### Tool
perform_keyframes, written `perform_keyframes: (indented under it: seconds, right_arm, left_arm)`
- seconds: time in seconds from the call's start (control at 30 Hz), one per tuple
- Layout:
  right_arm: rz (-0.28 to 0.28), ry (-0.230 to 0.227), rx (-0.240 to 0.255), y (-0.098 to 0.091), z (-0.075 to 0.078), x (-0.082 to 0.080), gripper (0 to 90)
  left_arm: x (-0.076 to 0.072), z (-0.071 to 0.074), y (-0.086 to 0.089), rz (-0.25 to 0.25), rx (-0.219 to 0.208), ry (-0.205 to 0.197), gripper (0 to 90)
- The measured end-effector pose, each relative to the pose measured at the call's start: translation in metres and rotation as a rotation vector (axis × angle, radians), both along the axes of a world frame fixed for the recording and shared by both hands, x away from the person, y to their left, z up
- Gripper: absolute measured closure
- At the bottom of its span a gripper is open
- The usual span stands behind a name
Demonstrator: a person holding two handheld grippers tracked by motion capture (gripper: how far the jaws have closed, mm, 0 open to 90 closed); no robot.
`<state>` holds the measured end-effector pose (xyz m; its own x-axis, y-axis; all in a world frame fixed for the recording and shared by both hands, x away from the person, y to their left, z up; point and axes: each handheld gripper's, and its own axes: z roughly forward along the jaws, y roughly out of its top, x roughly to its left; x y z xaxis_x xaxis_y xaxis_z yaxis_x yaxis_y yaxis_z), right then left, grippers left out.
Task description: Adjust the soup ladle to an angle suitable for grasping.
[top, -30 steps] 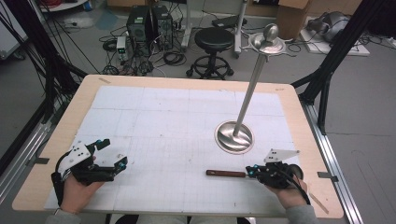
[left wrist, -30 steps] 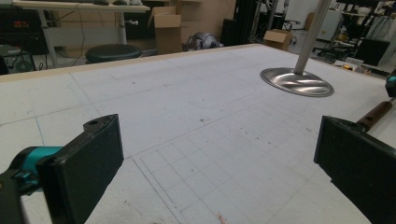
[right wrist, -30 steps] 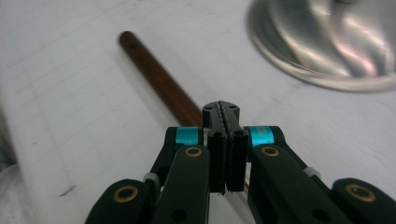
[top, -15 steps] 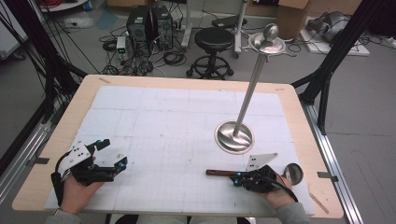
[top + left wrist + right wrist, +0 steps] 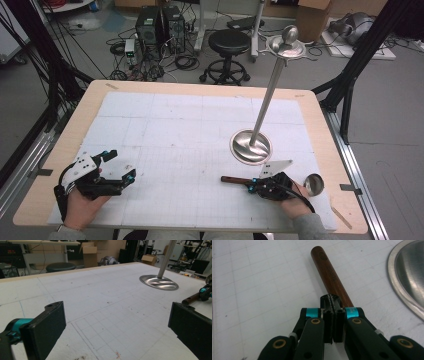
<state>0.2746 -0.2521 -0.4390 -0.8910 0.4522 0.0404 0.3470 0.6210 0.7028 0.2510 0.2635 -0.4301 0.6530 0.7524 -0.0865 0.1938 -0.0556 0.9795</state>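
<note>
The ladle's handle (image 5: pixel 331 277) is dark brown wood with a smooth satin sheen, and its bowl (image 5: pixel 314 184) is polished metal. The stand (image 5: pixel 251 146) beside it is bright glossy steel, mirror-like on its round base. The counter (image 5: pixel 320 117) shows pale wood at its rim under a matt white gridded sheet (image 5: pixel 165 135). The right gripper (image 5: pixel 332 315) is matt black plastic with teal bands and brass-coloured rivets.

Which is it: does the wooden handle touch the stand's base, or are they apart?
Apart. The right gripper view shows bare white mat between the handle and the base; the high view shows the same gap.
</note>
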Motion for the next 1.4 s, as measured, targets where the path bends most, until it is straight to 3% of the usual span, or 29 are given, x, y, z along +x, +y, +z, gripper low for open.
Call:
perform_keyframes:
  seconds: [0.5,0.77,0.93,1.03,1.1,1.23,1.4]
  right_arm:
    - [-0.043,-0.032,-0.021,0.001,0.0,0.013,89.9]
    - [-0.063,-0.04,-0.004,-0.001,-0.002,0.023,89.9]
    - [-0.05,-0.029,0.02,-0.004,0.0,0.023,89.6]
    - [-0.015,-0.033,0.063,-0.007,0.006,0.022,89.4]
    - [0.02,-0.05,0.052,-0.008,0.01,0.021,89.3]
    - [0.09,-0.053,0.04,-0.014,0.015,0.019,80.8]
    - [0.089,-0.07,0.071,-0.024,0.024,0.018,59.8]
  left_arm:
    - [-0.002,0.0,0.004,0.009,0.0,0.001,1.8]
    - [-0.003,0.0,0.004,0.013,-0.002,0.0,1.8]
    - [-0.002,-0.001,0.005,0.012,-0.005,0.002,1.8]
    - [-0.003,-0.001,0.005,0.014,-0.006,0.003,1.8]
    - [-0.003,-0.001,0.005,0.013,-0.005,0.002,1.8]
    - [-0.003,-0.001,0.005,0.012,-0.001,0.003,1.8]
    - [-0.003,-0.001,0.005,0.013,-0.003,0.002,1.8]
